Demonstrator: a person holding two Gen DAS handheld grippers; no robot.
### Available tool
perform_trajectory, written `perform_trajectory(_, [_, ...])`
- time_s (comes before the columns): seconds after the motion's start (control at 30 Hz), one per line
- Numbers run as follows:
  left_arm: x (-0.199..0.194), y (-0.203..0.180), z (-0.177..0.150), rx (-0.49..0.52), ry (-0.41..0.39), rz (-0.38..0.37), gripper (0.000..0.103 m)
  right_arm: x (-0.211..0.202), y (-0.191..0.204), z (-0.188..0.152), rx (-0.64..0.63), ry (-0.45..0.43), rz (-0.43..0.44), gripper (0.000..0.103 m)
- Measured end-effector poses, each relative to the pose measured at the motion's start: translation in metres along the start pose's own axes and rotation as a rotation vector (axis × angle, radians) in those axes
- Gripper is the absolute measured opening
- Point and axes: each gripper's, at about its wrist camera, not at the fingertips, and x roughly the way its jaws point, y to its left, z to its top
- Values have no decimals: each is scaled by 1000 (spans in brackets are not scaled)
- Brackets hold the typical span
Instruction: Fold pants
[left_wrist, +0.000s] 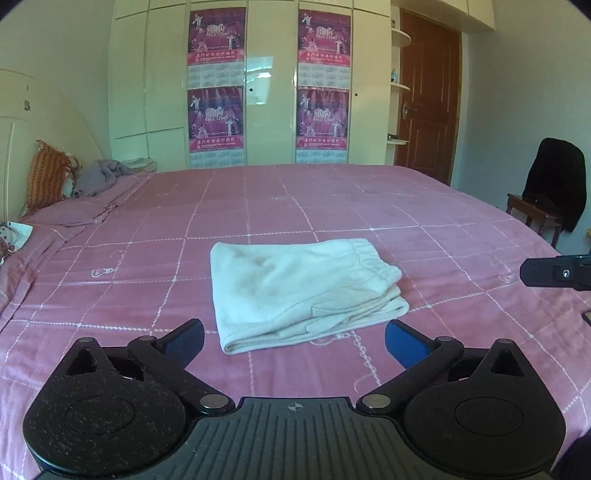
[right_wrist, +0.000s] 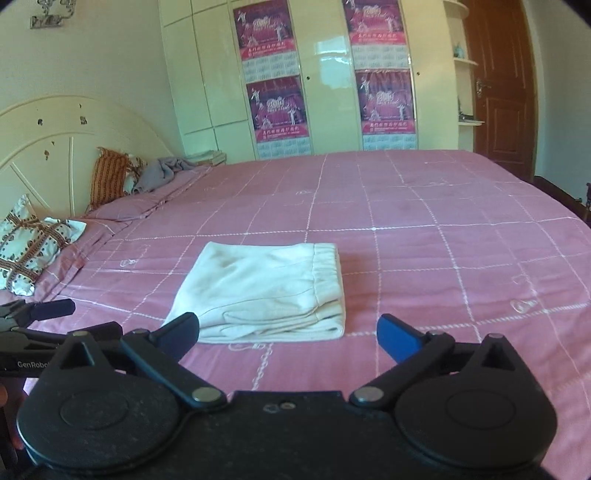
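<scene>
The cream-white, soft cotton pants are lying folded into a compact, roughly rectangular stack, resting flat on the pink bed cover with its thin white grid lines. Their gathered elastic waistband is sitting on top along the right side, a faint brownish stain is showing on the upper layer, and the folded layers are showing as stacked edges along the near side and right corner.

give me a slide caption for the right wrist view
Right gripper open and empty above the pink bedspread, facing the cream pants folded into a compact stack.
</scene>
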Motion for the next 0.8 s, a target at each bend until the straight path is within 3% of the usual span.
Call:
perform_trajectory(0.13, [-58,-8,-16,19,-36,36,103,-48,16,-20,-33,-32,-40,103])
perform_trajectory(0.33, [-117,-8,-28,27,-103,23,103,-91,33,-48,-35,-40,-70,103])
perform_trajectory(0.8, [-132,-8,-30,14,-122,5,103,-115,68,-54,-71,-110,-106,103])
